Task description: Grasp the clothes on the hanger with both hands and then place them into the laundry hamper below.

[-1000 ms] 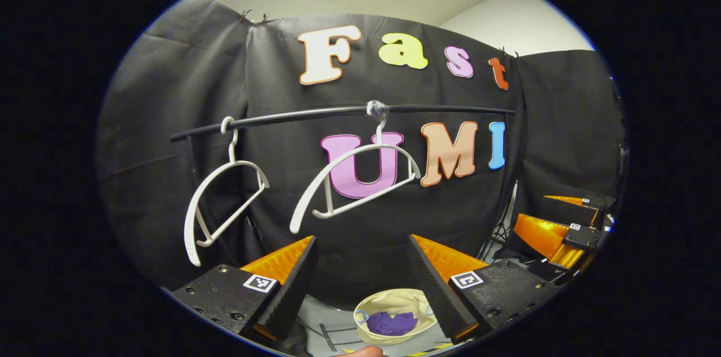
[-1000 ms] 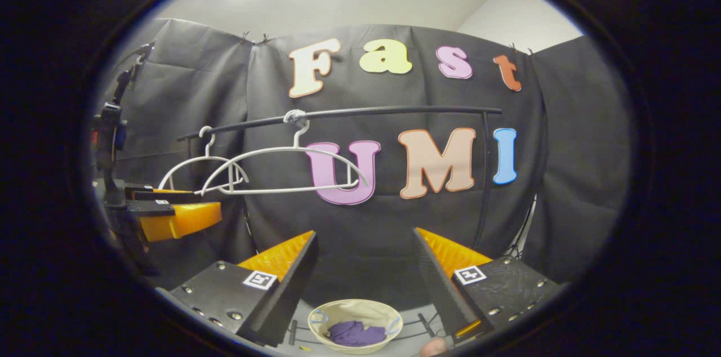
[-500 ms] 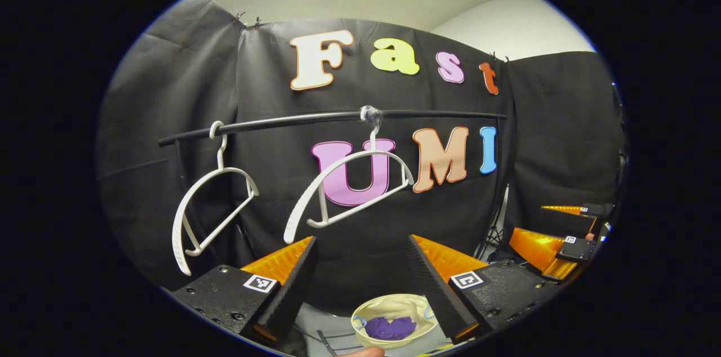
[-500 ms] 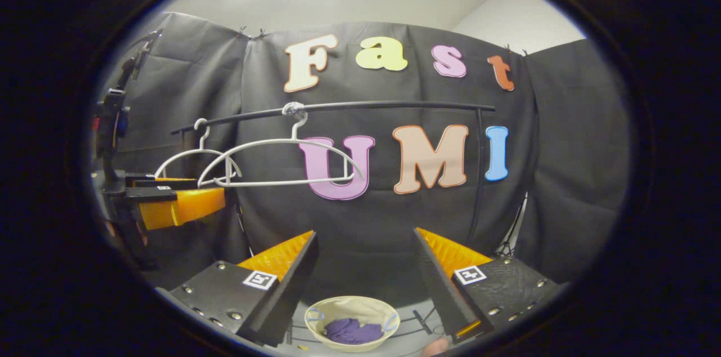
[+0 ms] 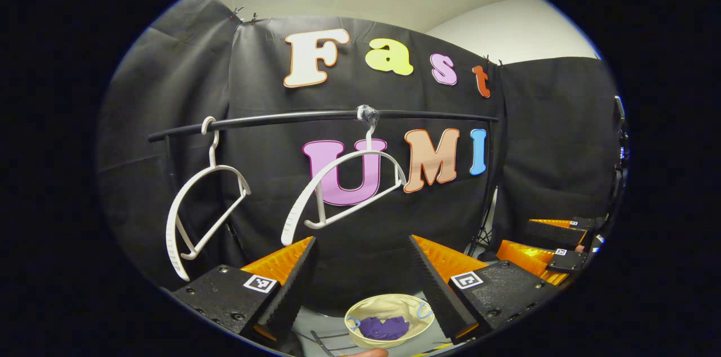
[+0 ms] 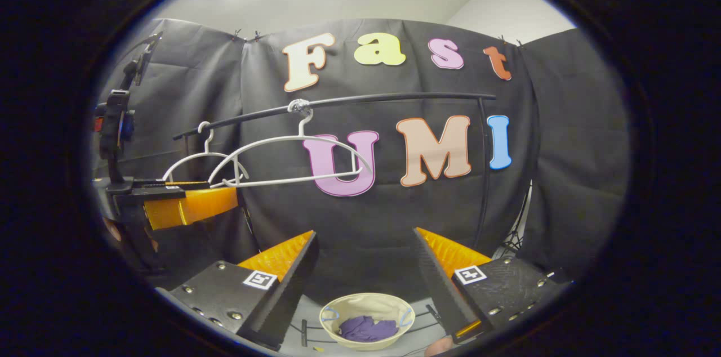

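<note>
Where crumpled: purple clothes [image 6: 365,328] (round hamper [image 6: 338,312]).

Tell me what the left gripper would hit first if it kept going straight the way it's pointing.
Probably the black cloth wall: the open left gripper has only cloth between its fingers. The nearer white hanger hangs just above that line, the hamper below; depth is hard to judge.

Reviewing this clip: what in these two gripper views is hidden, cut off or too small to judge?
- Cream laundry hamper, left gripper view: its right rim sits behind the left gripper's finger; the bottom edge cuts its base.
- Crumpled purple garment, right gripper view: too small to tell what kind.
- Black clothes rail: its base lies behind the right gripper.
- Person's fingertip: cut off by the edge.
</note>
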A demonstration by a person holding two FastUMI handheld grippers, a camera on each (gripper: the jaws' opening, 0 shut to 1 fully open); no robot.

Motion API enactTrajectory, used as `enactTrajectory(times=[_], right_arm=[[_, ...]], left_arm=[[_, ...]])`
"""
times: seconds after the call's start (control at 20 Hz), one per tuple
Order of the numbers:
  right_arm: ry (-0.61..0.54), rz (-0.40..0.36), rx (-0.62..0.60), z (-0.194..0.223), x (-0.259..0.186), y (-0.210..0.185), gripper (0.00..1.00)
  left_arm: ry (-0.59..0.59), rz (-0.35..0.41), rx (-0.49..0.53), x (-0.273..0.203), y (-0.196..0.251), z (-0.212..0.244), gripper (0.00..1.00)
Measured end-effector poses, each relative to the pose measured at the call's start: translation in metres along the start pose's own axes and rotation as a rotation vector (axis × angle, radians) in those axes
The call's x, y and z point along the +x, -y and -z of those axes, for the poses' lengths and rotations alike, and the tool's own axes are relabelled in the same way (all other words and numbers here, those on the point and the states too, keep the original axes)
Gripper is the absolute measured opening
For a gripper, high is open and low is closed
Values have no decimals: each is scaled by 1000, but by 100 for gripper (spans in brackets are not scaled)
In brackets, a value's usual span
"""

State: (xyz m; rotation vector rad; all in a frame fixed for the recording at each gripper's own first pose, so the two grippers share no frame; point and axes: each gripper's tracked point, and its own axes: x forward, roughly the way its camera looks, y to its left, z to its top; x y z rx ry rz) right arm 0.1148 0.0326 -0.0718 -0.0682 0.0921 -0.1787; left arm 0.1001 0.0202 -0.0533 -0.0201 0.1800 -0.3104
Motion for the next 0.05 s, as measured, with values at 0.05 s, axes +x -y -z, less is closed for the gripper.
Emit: enactTrajectory(times=[0.05], right_arm=[[4, -9, 1, -2, 1, 1, 99]], left_arm=[[3, -5, 0, 1, -1, -1, 99]])
